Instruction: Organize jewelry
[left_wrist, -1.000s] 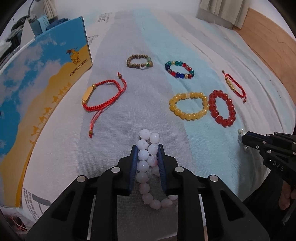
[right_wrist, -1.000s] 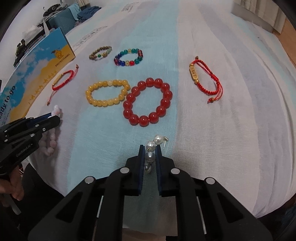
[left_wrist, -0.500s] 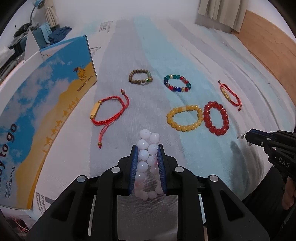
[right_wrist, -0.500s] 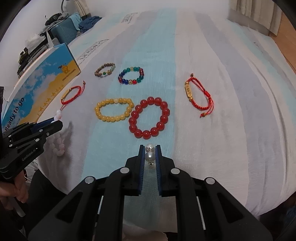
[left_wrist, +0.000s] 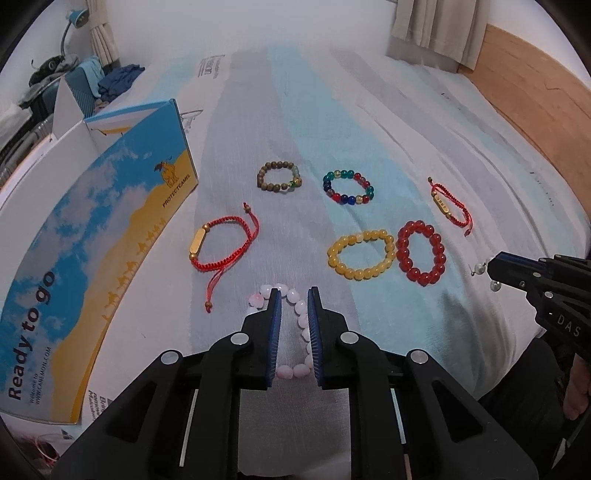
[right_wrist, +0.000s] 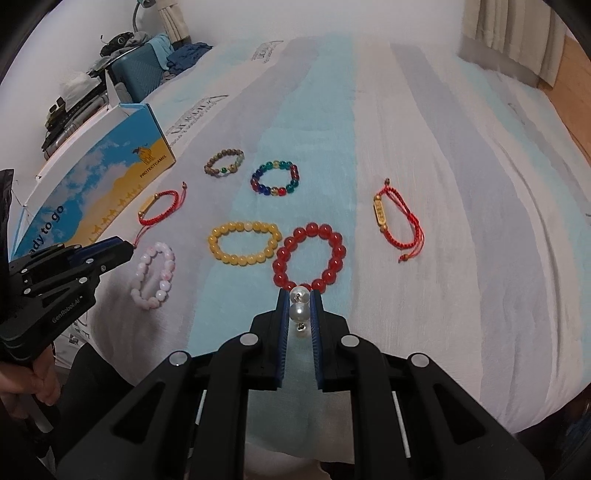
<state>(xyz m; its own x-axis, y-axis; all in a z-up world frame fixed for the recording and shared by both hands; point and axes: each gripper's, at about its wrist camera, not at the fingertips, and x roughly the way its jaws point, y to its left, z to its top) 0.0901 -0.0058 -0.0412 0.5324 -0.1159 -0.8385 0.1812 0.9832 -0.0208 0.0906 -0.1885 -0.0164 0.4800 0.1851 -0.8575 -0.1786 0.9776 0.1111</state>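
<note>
A pink bead bracelet lies flat on the striped bed sheet. My left gripper hovers just above it. Its jaws are closing with nothing pressed between the pads, and the beads show through the gap. My right gripper is shut on a pearl earring, held above the sheet just in front of the red bead bracelet. Pearls dangle at its tip in the left wrist view.
On the sheet lie a yellow bead bracelet, two red cord bracelets, a brown wooden one and a multicoloured one. A blue-and-yellow box stands at the left. A hand grips each handle.
Both grippers have risen. The pink bracelet has slipped out of the left jaws and now lies on the sheet, and those jaws have narrowed. The right gripper has lifted the pearl earring.
</note>
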